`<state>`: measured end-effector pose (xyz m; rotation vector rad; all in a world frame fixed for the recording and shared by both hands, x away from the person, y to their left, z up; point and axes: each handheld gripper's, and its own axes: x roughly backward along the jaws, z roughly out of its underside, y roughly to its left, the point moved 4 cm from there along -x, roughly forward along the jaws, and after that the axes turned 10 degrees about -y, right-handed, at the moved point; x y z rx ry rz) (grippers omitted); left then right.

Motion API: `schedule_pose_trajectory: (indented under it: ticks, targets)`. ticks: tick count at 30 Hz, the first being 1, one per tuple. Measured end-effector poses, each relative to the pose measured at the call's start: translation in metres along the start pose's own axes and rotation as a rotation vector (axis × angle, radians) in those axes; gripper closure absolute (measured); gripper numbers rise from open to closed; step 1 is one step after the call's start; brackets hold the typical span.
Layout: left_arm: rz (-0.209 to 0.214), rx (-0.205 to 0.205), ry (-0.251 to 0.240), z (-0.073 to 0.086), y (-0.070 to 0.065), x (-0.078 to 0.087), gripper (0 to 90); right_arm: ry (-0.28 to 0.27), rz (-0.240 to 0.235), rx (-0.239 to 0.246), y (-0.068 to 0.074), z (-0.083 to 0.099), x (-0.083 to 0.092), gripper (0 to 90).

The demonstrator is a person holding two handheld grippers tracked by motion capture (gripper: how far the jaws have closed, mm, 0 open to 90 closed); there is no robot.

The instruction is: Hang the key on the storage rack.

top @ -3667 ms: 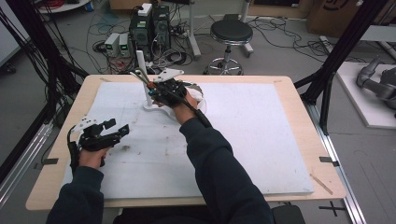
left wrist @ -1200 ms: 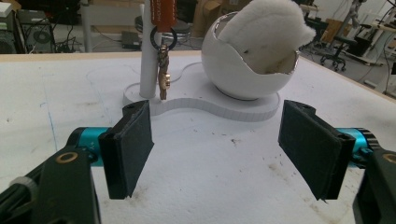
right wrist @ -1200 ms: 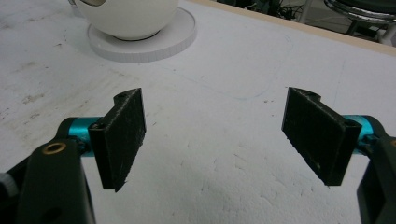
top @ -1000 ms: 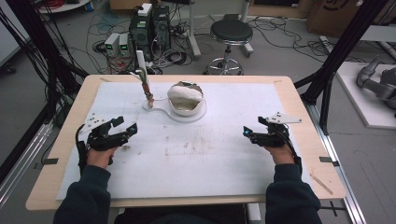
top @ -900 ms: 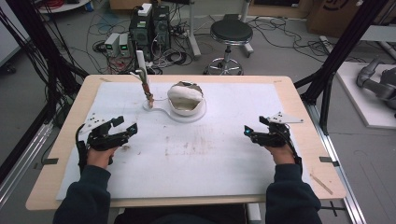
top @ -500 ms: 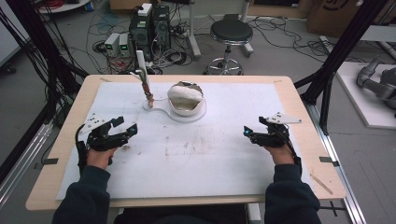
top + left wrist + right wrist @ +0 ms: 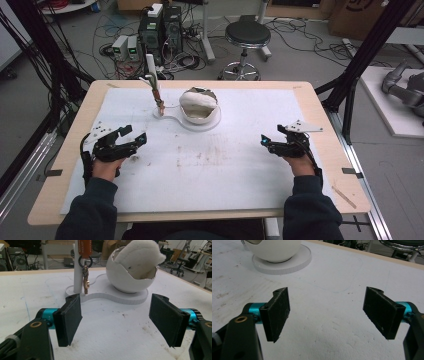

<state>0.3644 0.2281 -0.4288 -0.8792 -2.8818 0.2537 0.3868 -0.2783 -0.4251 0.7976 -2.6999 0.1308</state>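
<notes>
Nothing much has shifted over the last sec: both grippers sit where they were, well apart at opposite sides of the table (image 7: 320, 107); going back further, the right arm was stretched out to the stand at the far centre and has since pulled back to the right side, and the bowl now shows on the stand.

Left gripper (image 7: 134, 141) rests low over the white mat (image 7: 240, 165) at the left, held in the person's left hand (image 7: 106, 167); jaws spread wide w/ nothing between them, per left gripper view (image 7: 117, 322); it points toward the stand.

Right gripper (image 7: 267, 144) at the right edge of the mat, held in the right hand (image 7: 299, 162); jaws also wide apart & empty in right gripper view (image 7: 327, 315); mat surface visible in the gap.

White bowl (image 7: 199, 106) w/ broken-looking rim sits on the round end of a flat white base (image 7: 172, 120), far centre of table; a white fluffy pad (image 7: 140, 256) is stuffed in the bowl, sticking up over the rim; bowl tilted, opening toward the person.

Just left of the bowl, on the same base, a thin white post (image 7: 78, 277) stands upright; a key ring w/ brown strap & metal charm (image 7: 85, 277) hangs from it, touching the post side.

Bowl & post well apart from both grippers; mat has scattered brown stains near the centre.
</notes>
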Motion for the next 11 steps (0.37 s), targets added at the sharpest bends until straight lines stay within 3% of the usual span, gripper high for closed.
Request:
schedule_pose_trajectory:
  ticks: [11]
  targets:
    - [-0.003,0.005,0.001,0.0001,0.0015,-0.0012,26.0,-0.002,0.0,-0.011,-0.0018,0.001,0.0009,22.0]
